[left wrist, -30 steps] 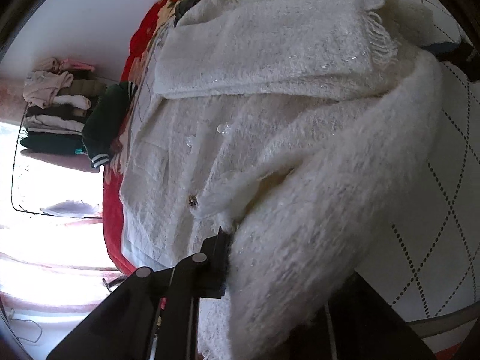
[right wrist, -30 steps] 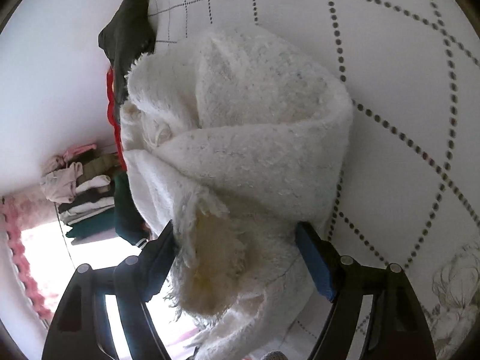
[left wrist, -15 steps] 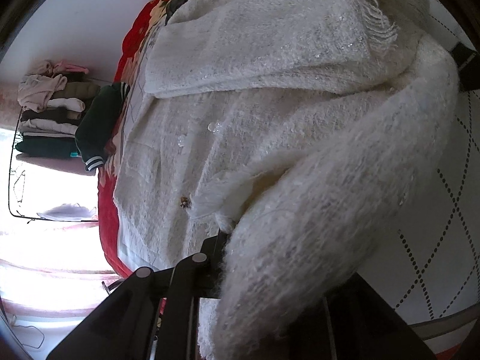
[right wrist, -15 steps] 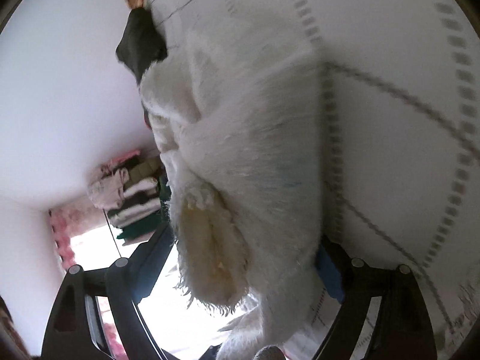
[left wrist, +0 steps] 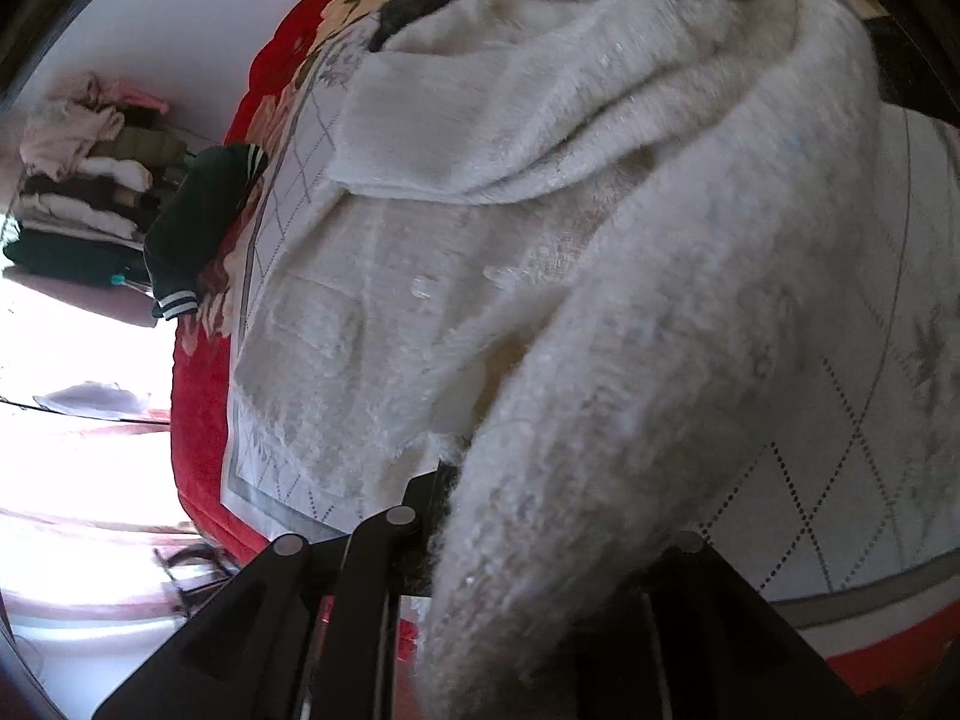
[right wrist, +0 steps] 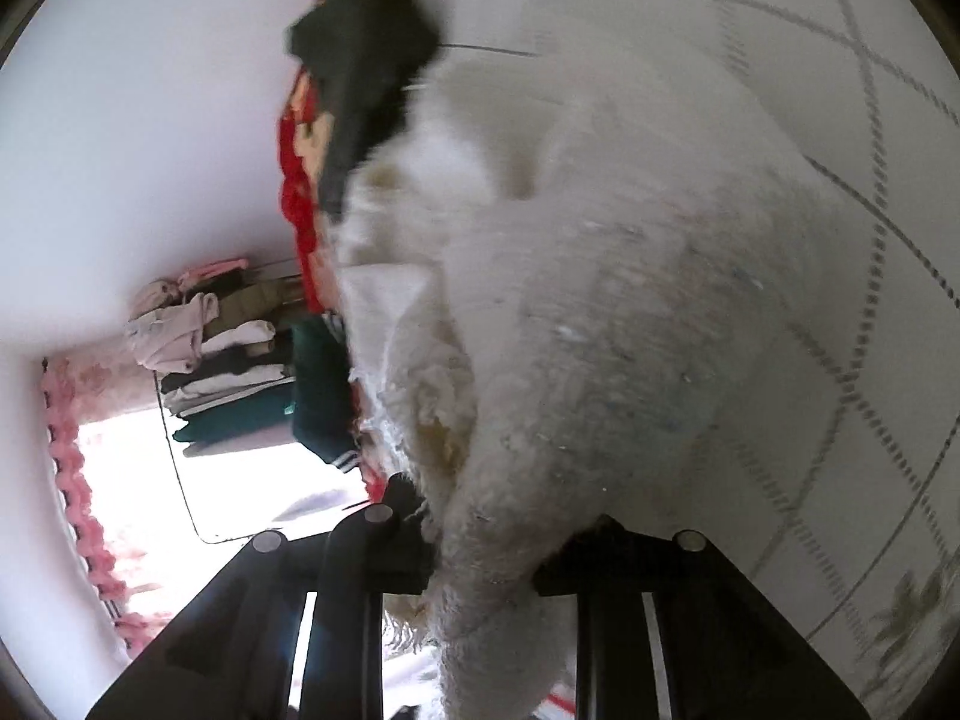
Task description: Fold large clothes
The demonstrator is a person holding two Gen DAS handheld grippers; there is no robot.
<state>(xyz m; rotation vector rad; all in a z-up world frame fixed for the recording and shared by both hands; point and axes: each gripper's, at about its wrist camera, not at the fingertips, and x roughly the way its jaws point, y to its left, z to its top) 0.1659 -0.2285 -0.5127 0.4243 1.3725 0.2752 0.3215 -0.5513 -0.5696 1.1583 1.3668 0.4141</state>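
A large white fuzzy cardigan (left wrist: 456,276) lies on the white quilted bedspread (left wrist: 870,468), with clear buttons down its front and one sleeve folded across the top. My left gripper (left wrist: 540,546) is shut on a thick fold of the cardigan's side, which is lifted over the body. My right gripper (right wrist: 486,546) is shut on another bunch of the same cardigan (right wrist: 600,312), raised off the bed; the cloth hides both jaws' tips.
A red floral blanket (left wrist: 198,420) lies under the bedspread (right wrist: 870,240). A dark green garment (left wrist: 198,228) hangs at the bed edge and a black one (right wrist: 366,48) lies at the far end. Folded clothes (left wrist: 78,180) are stacked near a bright window.
Both grippers have lifted the cardigan's side and carried it over the body. The right gripper's jaws have closed from wide apart onto the cloth. Both views are now motion-blurred.
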